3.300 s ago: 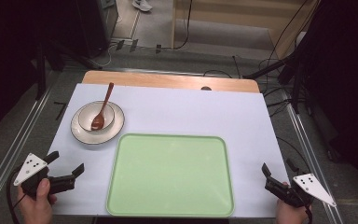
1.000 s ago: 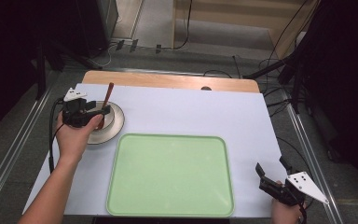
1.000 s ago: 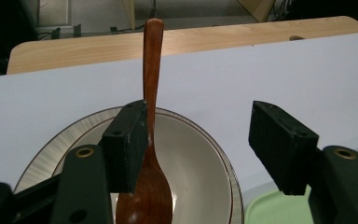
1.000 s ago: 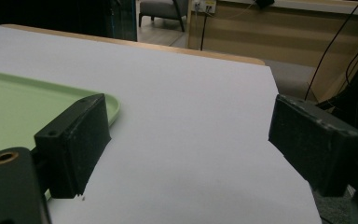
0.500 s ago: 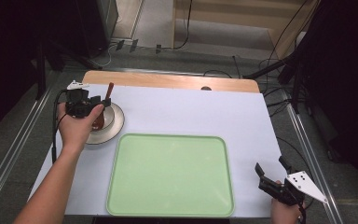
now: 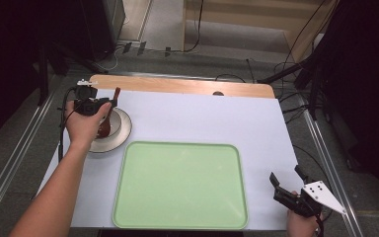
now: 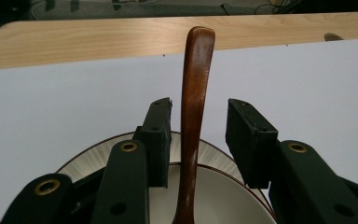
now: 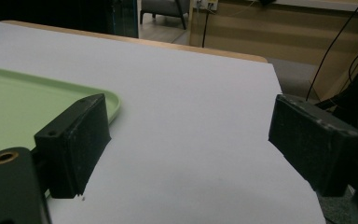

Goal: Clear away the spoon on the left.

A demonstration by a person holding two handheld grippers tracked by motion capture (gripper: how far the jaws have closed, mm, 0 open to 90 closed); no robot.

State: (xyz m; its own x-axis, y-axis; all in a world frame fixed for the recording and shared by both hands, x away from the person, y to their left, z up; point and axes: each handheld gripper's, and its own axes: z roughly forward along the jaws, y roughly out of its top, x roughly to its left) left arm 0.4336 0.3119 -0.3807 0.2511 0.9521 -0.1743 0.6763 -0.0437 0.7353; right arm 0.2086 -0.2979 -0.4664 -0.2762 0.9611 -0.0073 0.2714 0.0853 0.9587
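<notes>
Straddling the wooden spoon (image 7: 193,107) with the left gripper (image 7: 198,140), jaws having just been closing, handle between the pads, a gap still showing on each side, so not yet gripping. Judging the spoon light, stiff, smooth-lacquered and likely to slip or pivot under a loose pinch; taking hold at mid-handle, where the shaft is running straight, seeming best.

Sitting at left of the high view: spoon (image 6: 107,116) resting in the bowl (image 6: 121,129), handle leaning out over the far rim. Bowl looking ceramic, breakable, apt to rock if the handle is levered against its edge.

Lying at lower centre: pale green tray (image 6: 180,185), bare, just beside the bowl, not blocking the lift.

Waiting at lower right: right gripper (image 6: 288,190), jaws standing wide apart, holding nothing, well apart from the spoon.

Stretching beyond: white sheet over the desk (image 6: 202,116), wooden edge at upper frame, cables on the floor behind.
</notes>
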